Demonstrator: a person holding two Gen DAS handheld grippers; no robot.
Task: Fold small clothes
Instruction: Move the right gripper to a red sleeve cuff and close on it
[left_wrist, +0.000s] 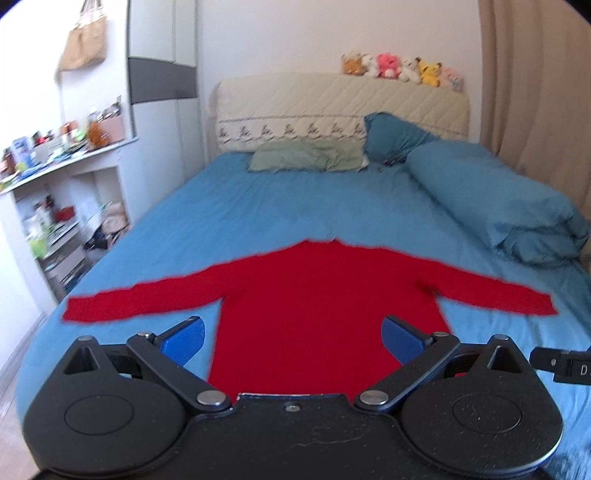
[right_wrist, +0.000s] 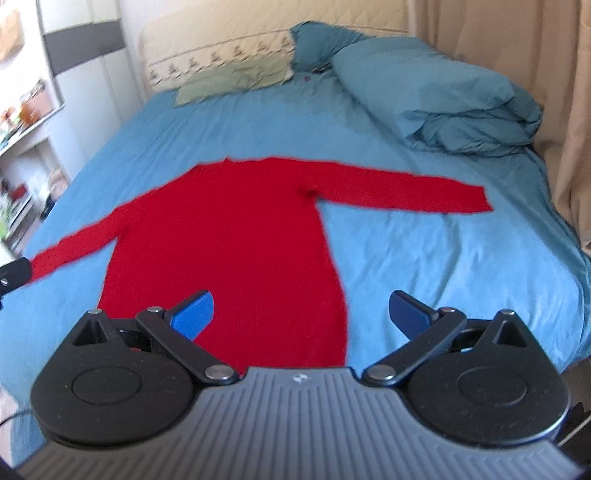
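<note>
Red sweater (left_wrist: 325, 317) lies flat on the bed (left_wrist: 258, 206), sleeves outstretched for folding; your left claw (left_wrist: 293, 334) and right claw (right_wrist: 301, 314) hover spread, empty, near its hem.

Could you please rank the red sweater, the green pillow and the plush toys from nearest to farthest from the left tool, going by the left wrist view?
From the left tool:
1. Red sweater, spread flat just ahead.
2. Green pillow, mid-left by the headboard.
3. Plush toys, atop the headboard, right.
</note>
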